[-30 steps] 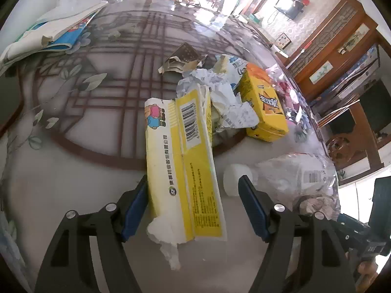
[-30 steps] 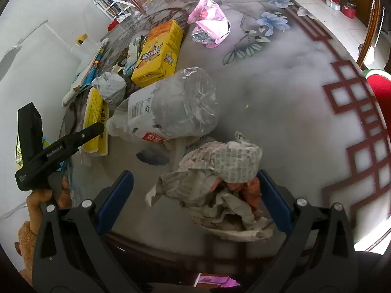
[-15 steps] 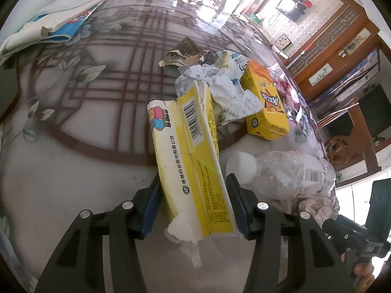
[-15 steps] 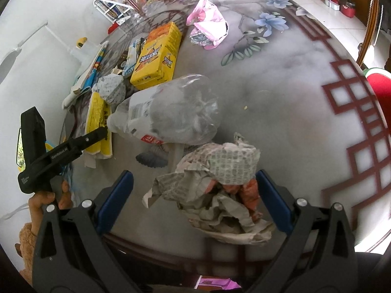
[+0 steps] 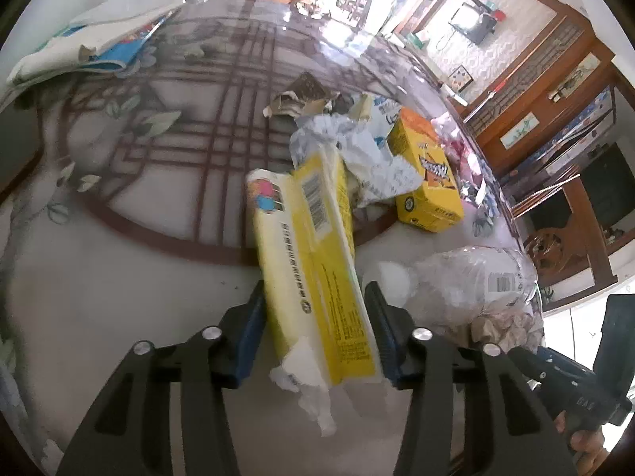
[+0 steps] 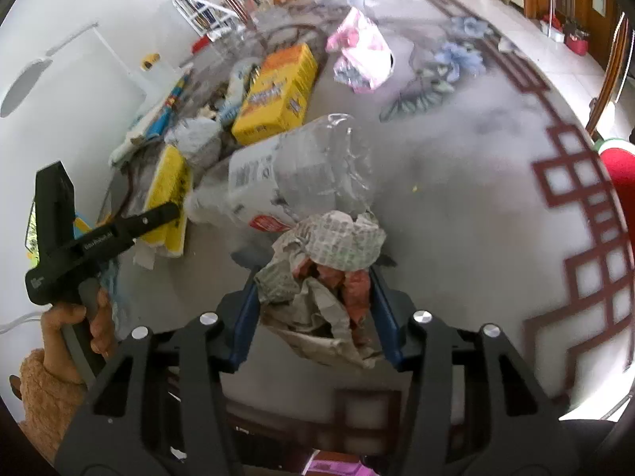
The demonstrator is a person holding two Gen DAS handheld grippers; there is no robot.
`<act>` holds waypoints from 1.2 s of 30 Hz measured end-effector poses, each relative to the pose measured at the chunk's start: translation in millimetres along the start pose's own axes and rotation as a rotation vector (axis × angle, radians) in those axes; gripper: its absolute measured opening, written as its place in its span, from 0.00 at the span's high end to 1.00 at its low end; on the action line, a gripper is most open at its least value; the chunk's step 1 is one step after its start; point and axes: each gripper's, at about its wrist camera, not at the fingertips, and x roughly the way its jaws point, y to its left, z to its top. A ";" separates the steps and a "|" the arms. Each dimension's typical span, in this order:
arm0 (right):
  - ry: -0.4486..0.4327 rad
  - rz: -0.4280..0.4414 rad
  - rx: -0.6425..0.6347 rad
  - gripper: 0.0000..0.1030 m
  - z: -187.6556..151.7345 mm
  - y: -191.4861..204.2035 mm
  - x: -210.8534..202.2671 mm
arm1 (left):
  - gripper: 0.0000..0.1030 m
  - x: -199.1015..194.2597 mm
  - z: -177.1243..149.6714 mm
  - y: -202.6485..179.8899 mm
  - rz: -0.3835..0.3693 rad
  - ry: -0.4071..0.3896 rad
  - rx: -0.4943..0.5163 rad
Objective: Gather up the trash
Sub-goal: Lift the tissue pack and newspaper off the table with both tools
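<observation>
Yellow tissue pack [image 5: 313, 277] sits between the blue pads of the left hand-held gripper [image 5: 315, 337]; the jaws are closing and already pressing both its sides, right above the glossy tabletop [image 5: 119, 277]. A crushed plastic bottle [image 5: 468, 281] lies just beside it. Over in the right wrist view, the right hand-held gripper [image 6: 313, 317] is closing too, squeezing a crumpled newspaper wad [image 6: 325, 269], with a yellow box [image 6: 278, 95] further back.

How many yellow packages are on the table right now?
2: the long yellow wrapper between the left tongs, and the yellow box farther back beside the crushed bottle. Others may hide under the paper.
</observation>
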 end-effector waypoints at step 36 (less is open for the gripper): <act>-0.132 0.128 0.071 0.53 6.3 -15.2 -27.3 | 0.52 3.6 -9.3 -4.9 0.026 -0.003 -0.033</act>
